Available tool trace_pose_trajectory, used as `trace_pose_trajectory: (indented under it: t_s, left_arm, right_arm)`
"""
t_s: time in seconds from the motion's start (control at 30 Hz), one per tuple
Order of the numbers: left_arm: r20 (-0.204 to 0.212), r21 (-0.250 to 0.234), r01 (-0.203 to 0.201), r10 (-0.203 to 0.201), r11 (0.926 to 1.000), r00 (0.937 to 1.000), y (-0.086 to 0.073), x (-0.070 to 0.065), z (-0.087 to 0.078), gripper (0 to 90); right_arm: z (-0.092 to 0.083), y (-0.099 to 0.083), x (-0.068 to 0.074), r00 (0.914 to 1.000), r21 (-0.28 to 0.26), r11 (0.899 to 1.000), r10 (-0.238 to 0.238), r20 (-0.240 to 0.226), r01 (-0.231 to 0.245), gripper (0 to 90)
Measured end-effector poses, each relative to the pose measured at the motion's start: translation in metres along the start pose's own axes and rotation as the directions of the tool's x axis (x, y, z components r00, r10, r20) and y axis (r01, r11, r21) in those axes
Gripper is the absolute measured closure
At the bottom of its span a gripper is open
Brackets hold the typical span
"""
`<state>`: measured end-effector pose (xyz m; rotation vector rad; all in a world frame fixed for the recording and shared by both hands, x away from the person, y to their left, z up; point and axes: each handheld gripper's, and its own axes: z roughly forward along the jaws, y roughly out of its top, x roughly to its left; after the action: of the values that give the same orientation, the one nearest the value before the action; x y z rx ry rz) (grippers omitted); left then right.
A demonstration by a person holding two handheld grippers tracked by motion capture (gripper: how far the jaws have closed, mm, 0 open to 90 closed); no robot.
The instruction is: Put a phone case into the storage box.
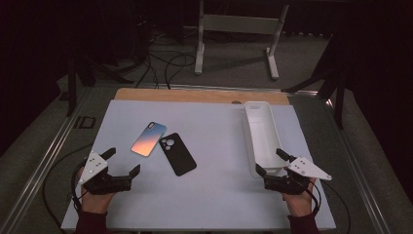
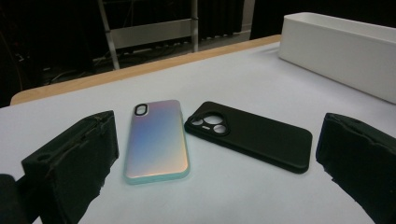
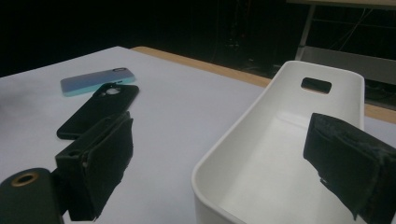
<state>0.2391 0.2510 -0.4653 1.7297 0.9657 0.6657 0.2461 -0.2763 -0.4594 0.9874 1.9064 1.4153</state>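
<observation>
The left tongs point(image 1: 122, 161) rest on the desk point(image 1: 214, 200), jaws apart and empty. Just ahead lie the iridescent phone case point(image 1: 148, 139) and the black phone case point(image 1: 178, 153), flat, camera ends touching. Both are probably light, thin and slightly flexible, with slick backs; grip across the long edges or tip up one side. At right, the white tray point(image 1: 260, 131) stands empty. The right tongs point(image 1: 272, 162) are spread over its near rim, holding nothing.

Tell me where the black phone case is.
In the high view the black phone case lies flat mid-table, just right of the iridescent phone case, left of the white bin.
</observation>
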Motion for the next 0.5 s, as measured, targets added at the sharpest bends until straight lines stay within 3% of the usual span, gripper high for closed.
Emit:
trace_pose_trajectory:
  t_s: [0.5]
  left_arm:
    - [-0.026,0.014,-0.002,0.002,0.9999,0.9997,0.0013,-0.0006,0.0015,0.0]
  right_arm:
    - [0.0023,-0.0001,-0.0007,0.9999,0.005,1.000,0.009,0.004,-0.009,8.0]
